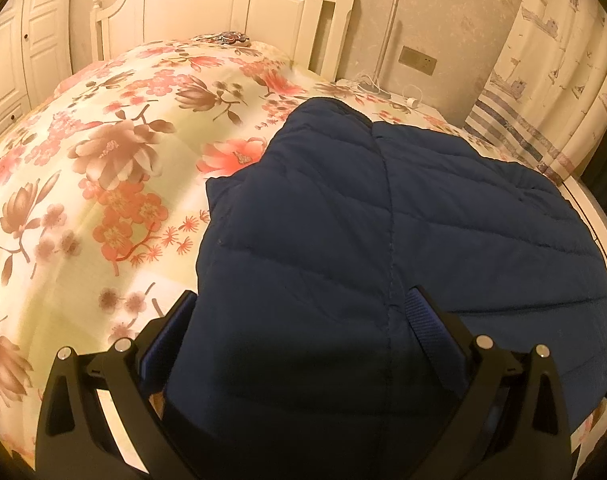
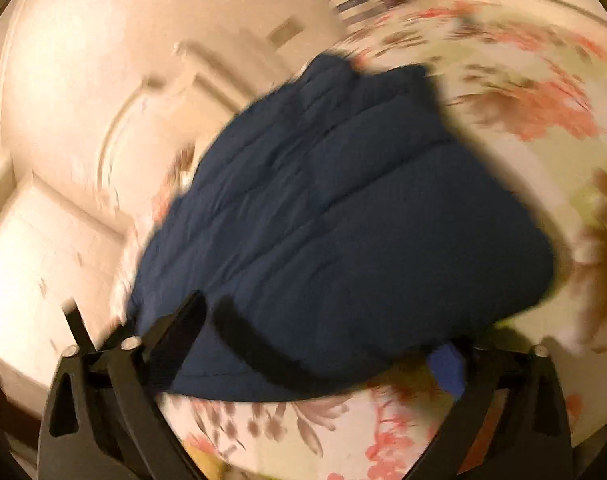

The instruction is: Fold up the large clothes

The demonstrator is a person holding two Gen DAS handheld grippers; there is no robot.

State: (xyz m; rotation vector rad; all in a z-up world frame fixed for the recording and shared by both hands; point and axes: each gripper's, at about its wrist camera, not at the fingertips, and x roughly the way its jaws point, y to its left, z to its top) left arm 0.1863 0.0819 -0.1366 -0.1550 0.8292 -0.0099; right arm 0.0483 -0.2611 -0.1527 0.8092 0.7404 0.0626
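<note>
One navy quilted jacket (image 1: 383,240) between both jaws, on one floral bedspread (image 1: 103,160).

Black tongs (image 1: 303,312), blue pads (image 1: 425,316), silver screws (image 1: 123,345)

Left wrist view: sits just behind left gripper (image 1: 303,312), looks forward and down across bed (image 1: 103,184) toward headboard (image 1: 223,4) and curtain (image 1: 543,80); navy quilted jacket (image 1: 383,240) close, fills lower right. Right wrist view: behind right gripper (image 2: 323,340), tilted, motion-blurred, close over same jacket (image 2: 343,220). Shared by both: jacket, floral bedcover (image 2: 523,100), headboard (image 2: 83,120).
</note>
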